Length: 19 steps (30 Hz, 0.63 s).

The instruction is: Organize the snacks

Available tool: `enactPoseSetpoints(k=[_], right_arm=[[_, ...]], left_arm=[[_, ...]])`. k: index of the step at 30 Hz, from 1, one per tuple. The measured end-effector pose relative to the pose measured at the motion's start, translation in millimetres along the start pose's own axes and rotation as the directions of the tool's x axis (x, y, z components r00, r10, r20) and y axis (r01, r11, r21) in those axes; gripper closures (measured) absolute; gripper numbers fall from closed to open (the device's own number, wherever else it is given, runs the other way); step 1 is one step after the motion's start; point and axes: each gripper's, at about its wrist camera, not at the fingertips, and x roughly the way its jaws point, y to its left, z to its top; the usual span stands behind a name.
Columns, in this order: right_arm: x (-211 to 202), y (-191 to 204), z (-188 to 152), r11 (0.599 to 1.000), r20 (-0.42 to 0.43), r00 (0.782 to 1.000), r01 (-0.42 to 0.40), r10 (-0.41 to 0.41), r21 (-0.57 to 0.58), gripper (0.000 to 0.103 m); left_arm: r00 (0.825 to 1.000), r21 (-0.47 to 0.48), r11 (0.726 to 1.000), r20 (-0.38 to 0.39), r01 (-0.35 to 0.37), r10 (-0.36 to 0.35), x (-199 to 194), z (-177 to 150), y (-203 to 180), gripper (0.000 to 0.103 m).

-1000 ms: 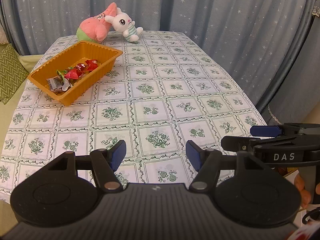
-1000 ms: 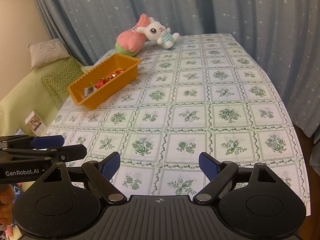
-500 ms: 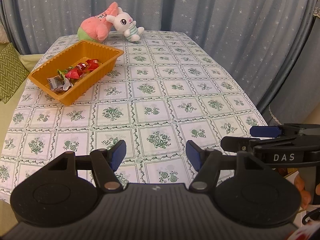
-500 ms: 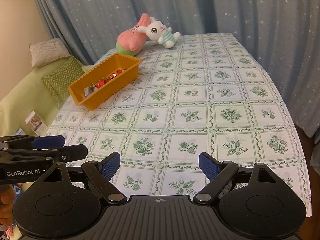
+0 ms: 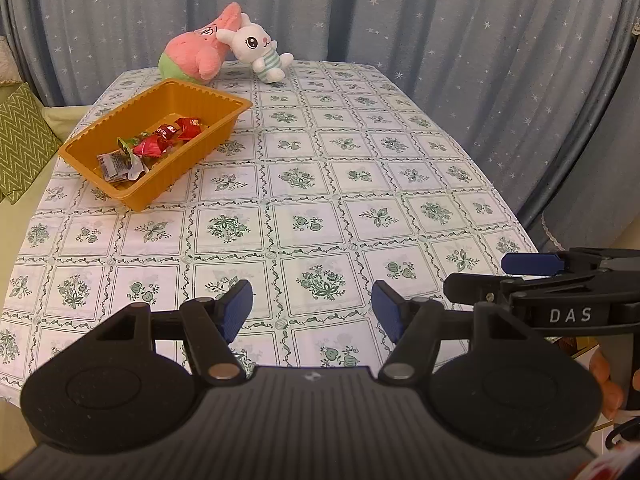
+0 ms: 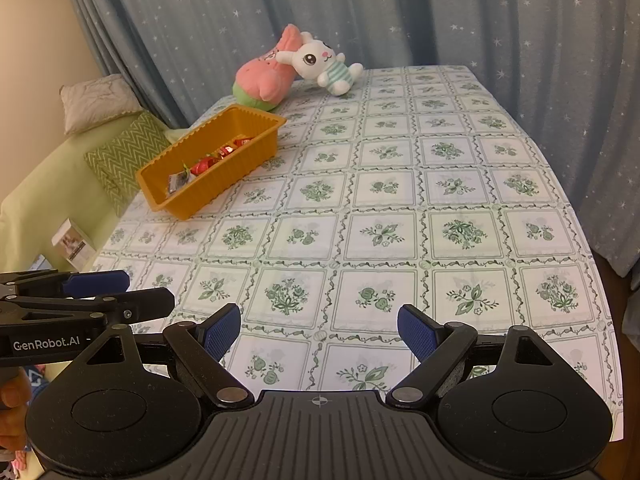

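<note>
An orange plastic tray (image 5: 224, 101) (image 6: 256, 168) sits on the far left of the table. It holds several wrapped snacks (image 5: 150, 146) (image 6: 206, 166), red ones and a grey packet. My left gripper (image 5: 312, 310) hovers open above the near table edge, nothing between its blue pads. My right gripper (image 6: 319, 330) is also open and empty, level with the left one. Each gripper shows in the other's view, the right gripper (image 5: 532, 276) from the left wrist and the left gripper (image 6: 96, 292) from the right wrist.
A pink plush (image 5: 196, 54) and a white rabbit plush (image 5: 258, 50) lie at the far end of the green-patterned tablecloth (image 5: 320, 184). Blue starred curtains (image 5: 440, 20) hang behind and right. A green sofa with cushions (image 6: 124, 156) stands left.
</note>
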Motion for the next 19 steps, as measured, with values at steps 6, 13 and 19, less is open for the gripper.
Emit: enactPoseSetpoints(k=[6, 13, 19], right_arm=[[5, -2, 4, 1.000, -0.009, 1.000, -0.010, 0.010, -0.007, 0.018], [17, -1, 8, 0.999, -0.033, 0.999, -0.026, 0.026, -0.020, 0.018], [28, 0, 14, 0.999, -0.051, 0.998, -0.037, 0.035, -0.028, 0.018]], left_arm=[[1.000, -0.015, 1.000, -0.004, -0.012, 0.012, 3, 0, 3, 0.039], [0.999, -0.036, 0.999, -0.005, -0.033, 0.032, 7, 0, 8, 0.039], [0.999, -0.044, 0.998, -0.008, -0.054, 0.054, 11, 5, 15, 0.039]])
